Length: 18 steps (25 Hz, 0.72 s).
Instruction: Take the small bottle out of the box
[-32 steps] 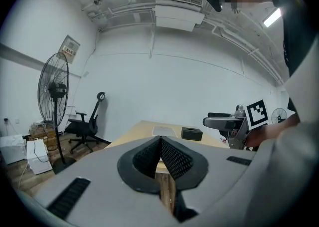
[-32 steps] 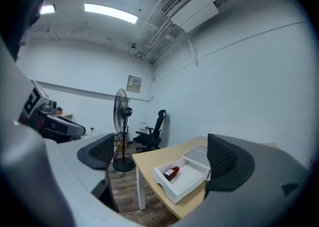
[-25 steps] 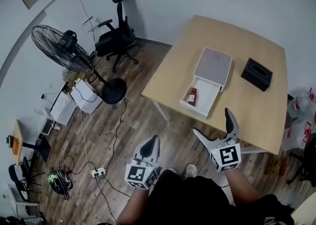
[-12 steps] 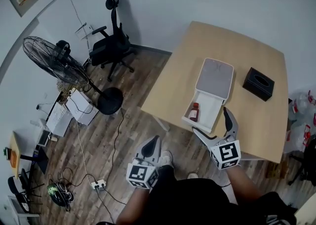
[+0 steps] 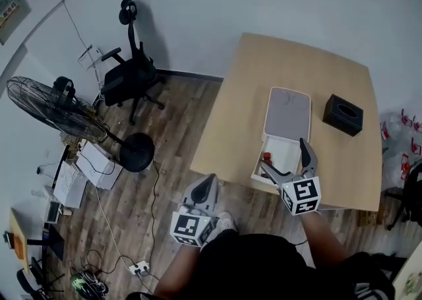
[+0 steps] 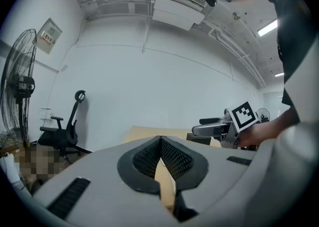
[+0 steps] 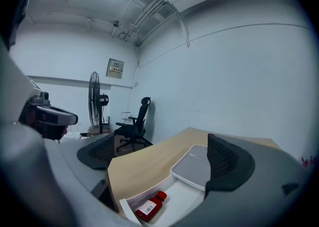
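Right gripper [image 5: 282, 155] reaches the open box [image 5: 288, 113], its jaws spread wide

A second ago the right gripper hung short of the wooden table [image 5: 247, 104]; it now stands over the near edge, jaws set either side of the pulled-out white drawer [image 5: 285, 152], touching nothing. The small bottle [image 7: 150, 205], red with a white label, lies on its side at the drawer's 9 o'clock side, below and between the jaws. The left gripper [image 5: 208, 184] stays off the table at 6 o'clock, jaws pressed together on nothing. A black tissue box [image 5: 343, 115] sits at 3 o'clock of the box. An office chair [image 5: 128, 78] stands at 10 o'clock and a pedestal fan [image 5: 49, 107] at 9 o'clock on the plank floor [image 5: 165, 180], under white walls.
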{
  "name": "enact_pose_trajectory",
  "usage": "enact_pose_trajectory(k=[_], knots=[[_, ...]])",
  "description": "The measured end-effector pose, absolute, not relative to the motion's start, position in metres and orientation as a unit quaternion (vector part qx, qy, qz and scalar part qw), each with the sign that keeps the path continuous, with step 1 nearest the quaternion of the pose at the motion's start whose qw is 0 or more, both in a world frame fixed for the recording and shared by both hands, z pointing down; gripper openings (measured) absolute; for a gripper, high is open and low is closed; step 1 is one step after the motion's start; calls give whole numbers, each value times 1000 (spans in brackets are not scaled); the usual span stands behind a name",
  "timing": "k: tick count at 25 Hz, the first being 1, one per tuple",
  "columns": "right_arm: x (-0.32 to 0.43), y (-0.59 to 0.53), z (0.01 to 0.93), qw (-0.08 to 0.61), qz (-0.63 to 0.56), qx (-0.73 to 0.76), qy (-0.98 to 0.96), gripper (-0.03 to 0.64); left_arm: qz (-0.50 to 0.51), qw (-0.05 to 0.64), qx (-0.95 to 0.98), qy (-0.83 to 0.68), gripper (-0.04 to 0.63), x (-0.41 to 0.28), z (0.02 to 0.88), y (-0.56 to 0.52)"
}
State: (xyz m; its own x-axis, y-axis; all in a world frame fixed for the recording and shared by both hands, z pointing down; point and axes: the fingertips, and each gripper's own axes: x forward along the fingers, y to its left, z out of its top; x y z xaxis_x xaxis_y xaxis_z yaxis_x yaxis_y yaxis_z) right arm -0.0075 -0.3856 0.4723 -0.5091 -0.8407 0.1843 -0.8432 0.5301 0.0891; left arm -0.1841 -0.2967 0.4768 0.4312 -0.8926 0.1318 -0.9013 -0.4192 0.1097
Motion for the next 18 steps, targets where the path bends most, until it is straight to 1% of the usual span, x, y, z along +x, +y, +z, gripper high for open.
enact_pose_trajectory(k=[3, 6, 7, 8, 9, 12, 15, 18], knots=[[-10, -400, 486, 121, 27, 506, -854, 569, 25, 85, 850, -519, 15, -200, 481, -313], [-5, -412, 506, 160, 54, 524, -835, 562, 23, 92, 857, -507, 15, -217, 486, -329], [-3, -415, 513, 173, 66, 528, -829, 539, 23, 95, 858, -505, 15, -223, 489, -333], [0, -418, 521, 184, 81, 531, -823, 491, 25, 97, 858, -503, 15, -229, 492, -338], [2, -421, 530, 194, 97, 532, -818, 471, 27, 98, 859, -502, 15, -233, 495, -342], [6, -423, 560, 240, 150, 519, -807, 458, 29, 108, 857, -502, 15, -241, 502, -351], [6, -422, 594, 288, 202, 494, -795, 416, 27, 121, 855, -503, 15, -240, 510, -359], [6, -420, 629, 335, 252, 465, -780, 390, 24, 122, 855, -504, 15, -239, 512, -368]])
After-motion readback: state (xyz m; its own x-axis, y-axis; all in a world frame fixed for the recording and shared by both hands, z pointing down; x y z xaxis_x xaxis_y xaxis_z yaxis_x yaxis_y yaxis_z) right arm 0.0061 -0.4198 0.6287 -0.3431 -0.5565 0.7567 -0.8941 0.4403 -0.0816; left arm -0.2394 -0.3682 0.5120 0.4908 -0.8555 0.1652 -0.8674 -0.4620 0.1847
